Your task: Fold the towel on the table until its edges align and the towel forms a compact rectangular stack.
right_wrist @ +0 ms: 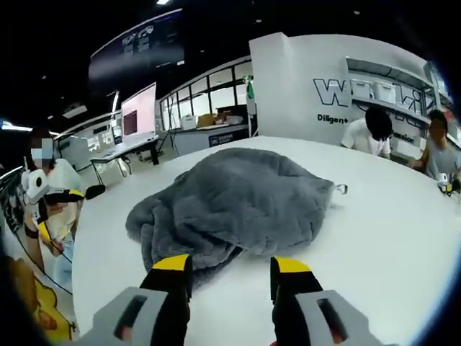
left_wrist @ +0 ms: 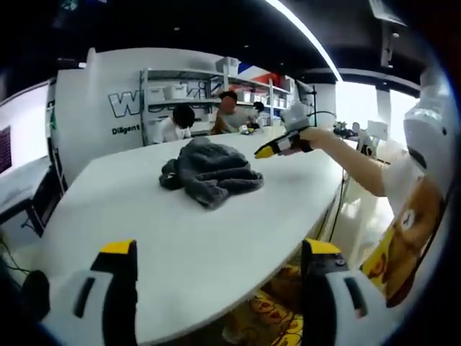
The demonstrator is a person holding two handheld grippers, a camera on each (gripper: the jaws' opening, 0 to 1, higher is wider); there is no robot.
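Observation:
A grey fluffy towel (left_wrist: pixel 209 171) lies crumpled in a heap on the white table (left_wrist: pixel 180 238). In the left gripper view my left gripper (left_wrist: pixel 220 252) is open wide above the table's near edge, well short of the towel. My right gripper (left_wrist: pixel 265 151), held out on a person's arm, hovers just right of the heap. In the right gripper view the towel (right_wrist: pixel 238 202) bulks close ahead, a small tag at its right side. The right gripper (right_wrist: pixel 232 277) stands open at the towel's near hem, with nothing between its fingers. The left gripper (right_wrist: pixel 68 194) appears far left.
The table's curved edge (left_wrist: pixel 317 209) runs along the right, with the person's yellow patterned clothes beyond it. Two people (left_wrist: pixel 202 119) sit past the far end, before shelves of white boxes (left_wrist: pixel 173 92). Desks with monitors (right_wrist: pixel 137 115) stand off to the left.

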